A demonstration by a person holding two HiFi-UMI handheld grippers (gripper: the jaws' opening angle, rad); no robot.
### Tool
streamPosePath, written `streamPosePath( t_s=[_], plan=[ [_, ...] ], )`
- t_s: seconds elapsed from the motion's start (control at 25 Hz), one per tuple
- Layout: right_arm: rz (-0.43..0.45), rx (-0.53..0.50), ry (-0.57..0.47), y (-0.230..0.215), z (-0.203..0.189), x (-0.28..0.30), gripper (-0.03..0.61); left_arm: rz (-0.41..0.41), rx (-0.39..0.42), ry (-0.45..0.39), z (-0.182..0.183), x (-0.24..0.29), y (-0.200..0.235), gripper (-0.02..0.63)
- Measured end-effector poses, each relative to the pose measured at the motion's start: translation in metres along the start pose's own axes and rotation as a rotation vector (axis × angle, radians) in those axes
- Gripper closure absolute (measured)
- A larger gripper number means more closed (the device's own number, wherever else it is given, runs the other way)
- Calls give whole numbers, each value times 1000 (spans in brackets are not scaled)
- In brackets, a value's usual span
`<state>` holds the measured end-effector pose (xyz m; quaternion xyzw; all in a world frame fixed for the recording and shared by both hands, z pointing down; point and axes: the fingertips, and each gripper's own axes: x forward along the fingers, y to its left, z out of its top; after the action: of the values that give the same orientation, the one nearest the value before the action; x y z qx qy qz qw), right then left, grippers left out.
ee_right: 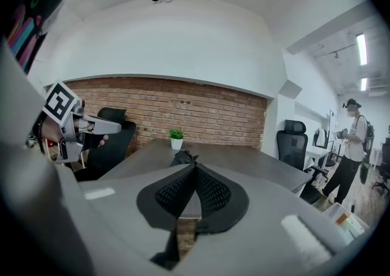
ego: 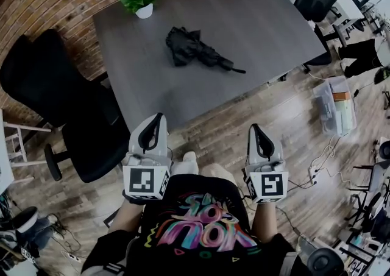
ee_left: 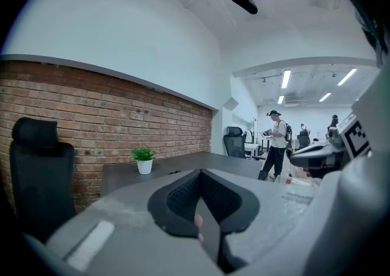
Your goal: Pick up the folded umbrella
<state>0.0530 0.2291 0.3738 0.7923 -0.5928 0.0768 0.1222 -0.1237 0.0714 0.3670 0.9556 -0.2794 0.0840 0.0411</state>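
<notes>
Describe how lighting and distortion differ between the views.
Head view: dim, the black folded umbrella low in contrast on the dark grey table. Left gripper view: brighter, fisheye bends the red brick wall, corners black. Right gripper view: same, ceiling strip lamp glares.

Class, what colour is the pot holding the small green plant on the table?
White; the pot shows best in the head view.
</notes>
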Motion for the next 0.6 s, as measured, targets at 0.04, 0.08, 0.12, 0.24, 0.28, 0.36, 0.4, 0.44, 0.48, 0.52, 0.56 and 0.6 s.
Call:
streamPosePath(
  t_s=[0.04, 0.08, 0.12, 0.24, 0.28, 0.36, 0.4, 0.44, 0.48, 0.52, 0.56, 0.6],
  plan=[
    [3, 1, 3, 1, 0, 3, 575, -2, -1, 3, -1, 3, 2, 612],
    [7, 3, 4, 3, 0, 6, 575, -3, -3, 8, -2, 5, 3, 612],
    [10, 8, 2, 3, -1, 9, 575, -5, -4, 13, -4, 7, 3, 612],
    [7, 26, -1, -1, -3, 20, 575, -3, -5, 25, -8, 16, 5, 612],
    [6, 29, 6, -4, -5, 24, 575, 0, -6, 28, -10, 20, 6, 612],
    [8, 35, 18, -9, -9, 34, 575, 6, -3, 28, -11, 28, 7, 612],
    [12, 39, 22, -12, -11, 40, 575, 9, 1, 28, -11, 33, 9, 612],
    [17, 44, 25, -15, -12, 47, 575, 15, 7, 27, -10, 40, 11, 612],
    [25, 46, 27, -18, -12, 56, 575, 25, 12, 26, -8, 47, 14, 612],
    [37, 45, 28, -22, -11, 66, 575, 38, 13, 24, -6, 56, 17, 612],
    [51, 40, 29, -27, -10, 78, 575, 51, 12, 21, -4, 65, 21, 612],
    [65, 33, 28, -32, -8, 90, 575, 64, 12, 20, -1, 74, 24, 612]
  ],
)
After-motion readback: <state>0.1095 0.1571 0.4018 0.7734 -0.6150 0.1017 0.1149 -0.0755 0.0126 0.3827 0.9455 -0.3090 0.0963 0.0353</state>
